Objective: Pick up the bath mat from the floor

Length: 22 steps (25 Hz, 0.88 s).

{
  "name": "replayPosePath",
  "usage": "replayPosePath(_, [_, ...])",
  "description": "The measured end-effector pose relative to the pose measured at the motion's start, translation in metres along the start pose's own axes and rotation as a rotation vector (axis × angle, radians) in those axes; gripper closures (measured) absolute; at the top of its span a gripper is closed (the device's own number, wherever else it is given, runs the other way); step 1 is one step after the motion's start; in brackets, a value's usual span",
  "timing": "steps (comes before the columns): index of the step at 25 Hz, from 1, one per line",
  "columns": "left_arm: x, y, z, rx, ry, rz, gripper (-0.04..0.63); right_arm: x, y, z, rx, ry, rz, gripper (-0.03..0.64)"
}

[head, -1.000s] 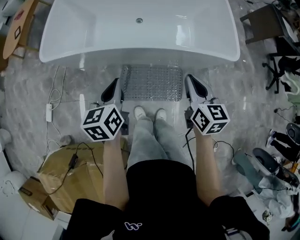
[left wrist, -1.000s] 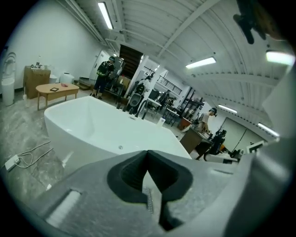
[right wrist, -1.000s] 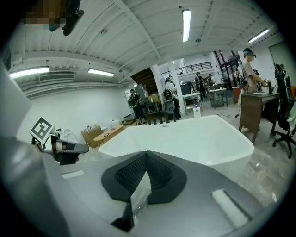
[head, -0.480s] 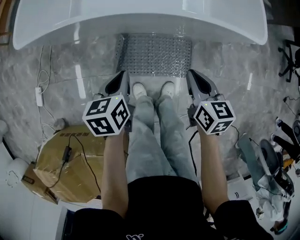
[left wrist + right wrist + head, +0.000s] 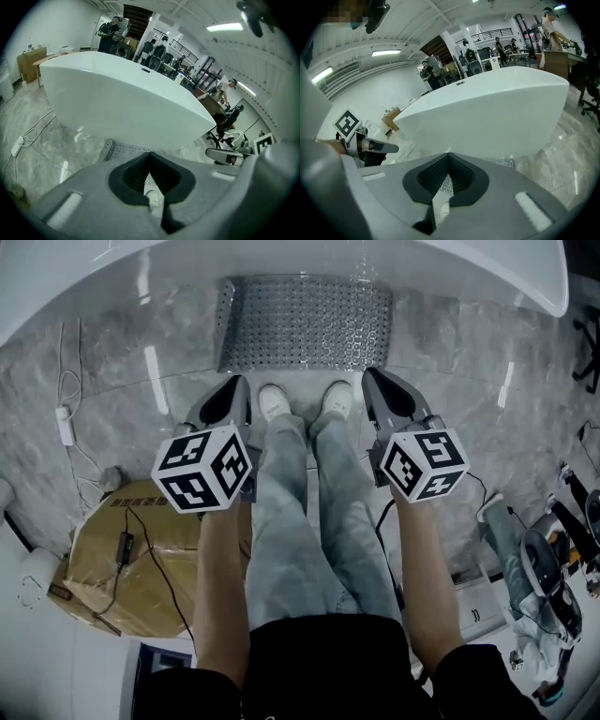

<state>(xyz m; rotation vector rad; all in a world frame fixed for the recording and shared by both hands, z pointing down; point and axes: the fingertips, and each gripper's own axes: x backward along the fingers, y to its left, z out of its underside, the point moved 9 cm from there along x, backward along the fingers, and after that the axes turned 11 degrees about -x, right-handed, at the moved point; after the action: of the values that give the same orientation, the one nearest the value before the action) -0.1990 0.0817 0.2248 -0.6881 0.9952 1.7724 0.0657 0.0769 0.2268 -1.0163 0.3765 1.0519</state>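
Left gripper (image 5: 236,382) and right gripper (image 5: 370,376) both pinched together, empty; bath mat (image 5: 305,322) flat against the tub (image 5: 469,263), beyond the shoes (image 5: 274,401); arriving unopened, I risk skidding over its edge.

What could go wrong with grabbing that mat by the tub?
The left gripper and right gripper have their fingers shut; unopened, they would likely just push the bath mat. The mat lies right by the bathtub, so the fingers might knock it. The shoes stand right at the mat's near edge and could pin it.
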Motion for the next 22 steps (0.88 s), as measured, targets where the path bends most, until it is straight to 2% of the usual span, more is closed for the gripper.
replayPosePath(5, [-0.019, 0.004, 0.018, 0.002, 0.035, -0.014, 0.594, -0.012, -0.013, 0.012, -0.007, 0.020, -0.002, 0.609])
replayPosePath(14, [-0.080, 0.045, 0.059, 0.046, 0.158, -0.081, 0.561, -0.056, -0.044, 0.055, -0.024, 0.096, 0.004, 0.609])
replayPosePath(22, [-0.159, 0.083, 0.095, -0.050, 0.246, -0.112, 0.458, -0.101, -0.079, 0.085, -0.038, 0.142, 0.014, 0.609])
